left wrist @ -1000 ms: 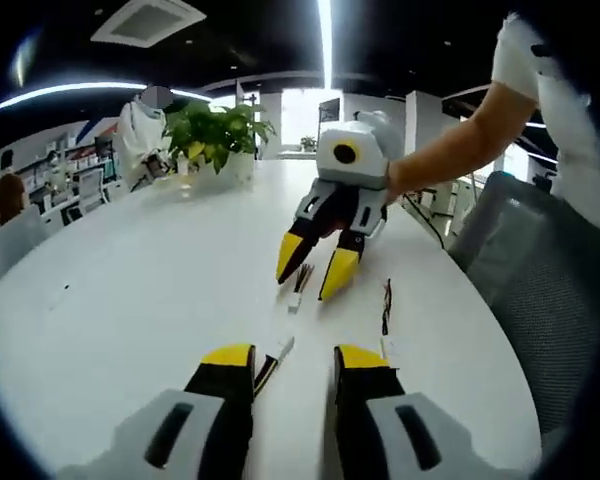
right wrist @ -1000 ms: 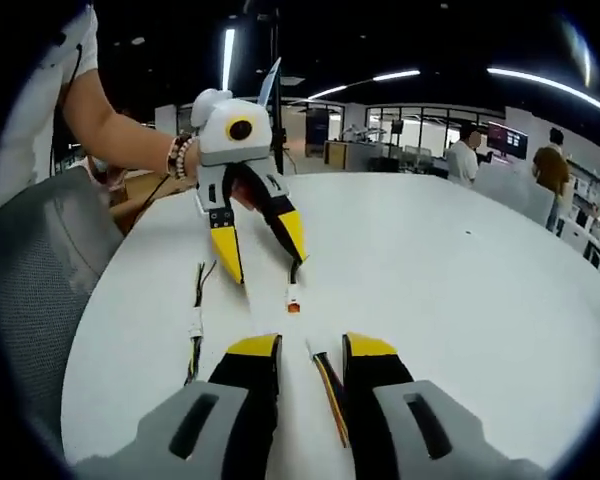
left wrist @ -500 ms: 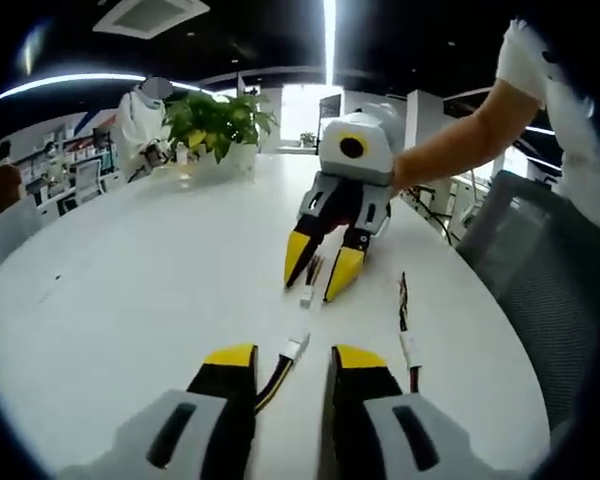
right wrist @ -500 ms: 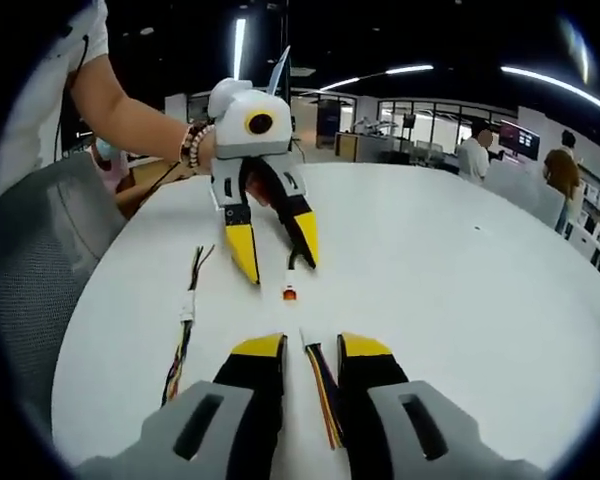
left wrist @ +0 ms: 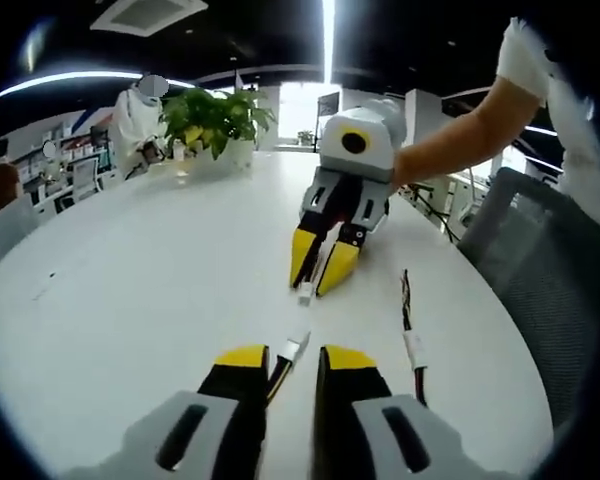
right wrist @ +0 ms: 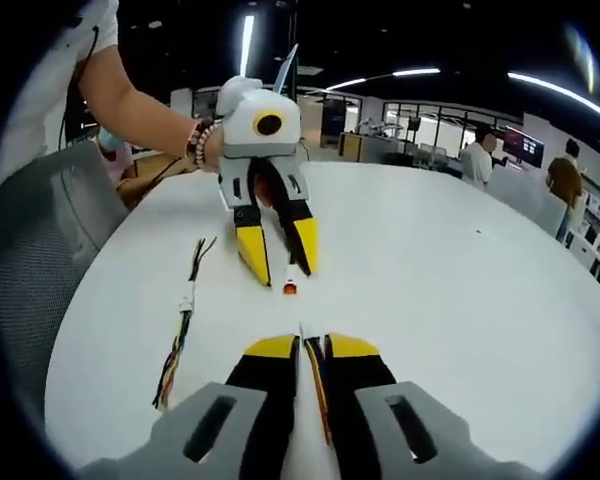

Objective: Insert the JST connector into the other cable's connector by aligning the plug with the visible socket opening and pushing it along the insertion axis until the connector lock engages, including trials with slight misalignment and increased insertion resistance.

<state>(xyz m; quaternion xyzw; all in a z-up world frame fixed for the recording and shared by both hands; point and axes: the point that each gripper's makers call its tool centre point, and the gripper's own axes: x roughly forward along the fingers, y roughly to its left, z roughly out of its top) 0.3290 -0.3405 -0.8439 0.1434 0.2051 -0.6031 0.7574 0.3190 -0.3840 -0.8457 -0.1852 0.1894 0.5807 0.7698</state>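
Observation:
On the white table [left wrist: 130,270], my left gripper [left wrist: 293,357] has its jaws narrowly apart around a dark multi-wire cable whose white JST connector [left wrist: 294,347] pokes out ahead of the tips. Facing it, my right gripper [left wrist: 320,272] is shut on the other cable, whose white connector [left wrist: 305,293] points back at the first across a small gap. In the right gripper view my right gripper [right wrist: 312,347] pinches its coloured-wire cable [right wrist: 318,385]. The left gripper [right wrist: 280,262] straddles its cable's orange-tipped connector [right wrist: 290,287].
A spare cable [left wrist: 412,345] with a white connector lies loose beside the grippers, seen also as the spare cable [right wrist: 183,315]. A potted plant [left wrist: 215,120] stands at the table's far end. A grey mesh chair [left wrist: 540,290] sits past the table edge. People stand in the background.
Both pairs of jaws have narrowed onto their cables, the right one closing fully. The two grippers have come closer, shrinking the gap between the connectors.

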